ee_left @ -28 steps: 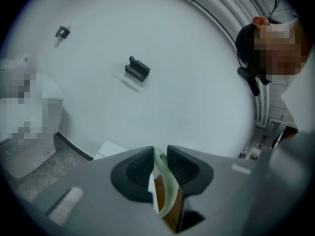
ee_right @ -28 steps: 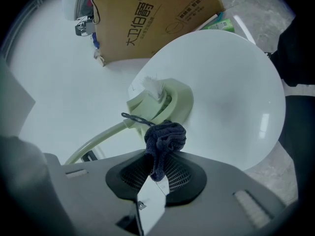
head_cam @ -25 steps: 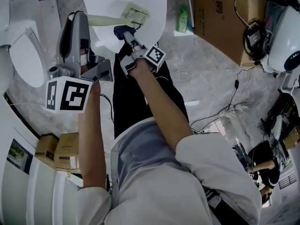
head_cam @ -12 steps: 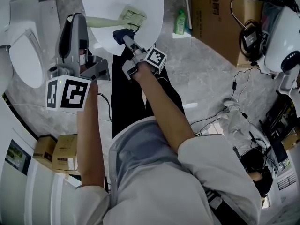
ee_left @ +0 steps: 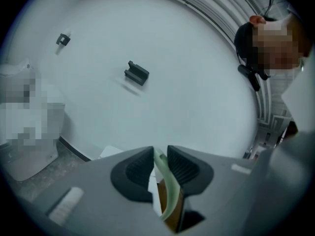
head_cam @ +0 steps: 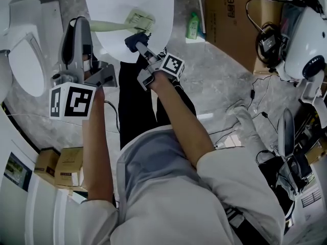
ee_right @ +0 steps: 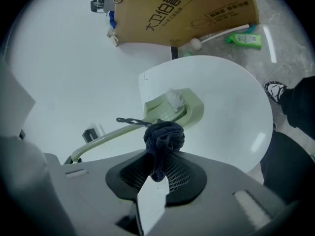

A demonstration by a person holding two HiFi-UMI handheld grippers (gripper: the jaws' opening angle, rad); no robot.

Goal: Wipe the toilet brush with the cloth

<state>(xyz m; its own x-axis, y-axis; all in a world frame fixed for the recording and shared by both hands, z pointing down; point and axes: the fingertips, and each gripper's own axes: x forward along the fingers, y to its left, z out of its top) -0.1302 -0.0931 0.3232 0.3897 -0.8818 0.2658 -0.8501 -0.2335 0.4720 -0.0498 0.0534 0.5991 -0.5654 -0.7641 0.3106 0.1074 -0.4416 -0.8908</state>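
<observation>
Grey left gripper (ee_left: 159, 151): we see its jaws clenched on the pale green handle of the toilet brush (ee_left: 168, 180), which stands up between the ribbed pads.
Grey right gripper (ee_right: 160, 168): its jaws pinch a dark blue cloth (ee_right: 165, 136), bunched into a ball that sticks out past the tips.
Brush position: the head, with white bristles, lies on a white oval surface (head_cam: 122, 4). The long handle runs from it back to the left gripper.
Cloth against brush: the ball sits at the handle, just short of the head. We cannot tell whether they touch.
Oval surface: smooth and glossy, close in front of our legs.
Toilet (head_cam: 25, 50): white, at the left of the head view, just beside the left gripper.
Floor (head_cam: 219, 75): grey marbled stone, with dark cables (head_cam: 255, 98) trailing across it at the right.
Small boxes (head_cam: 64, 165): cardboard, on the floor at our left.
Green bottle (head_cam: 192, 25): just beside a large cardboard box (head_cam: 237, 19), beyond the oval surface.
Wall (ee_left: 172, 38): plain white, carrying a small dark bracket (ee_left: 137, 73).
</observation>
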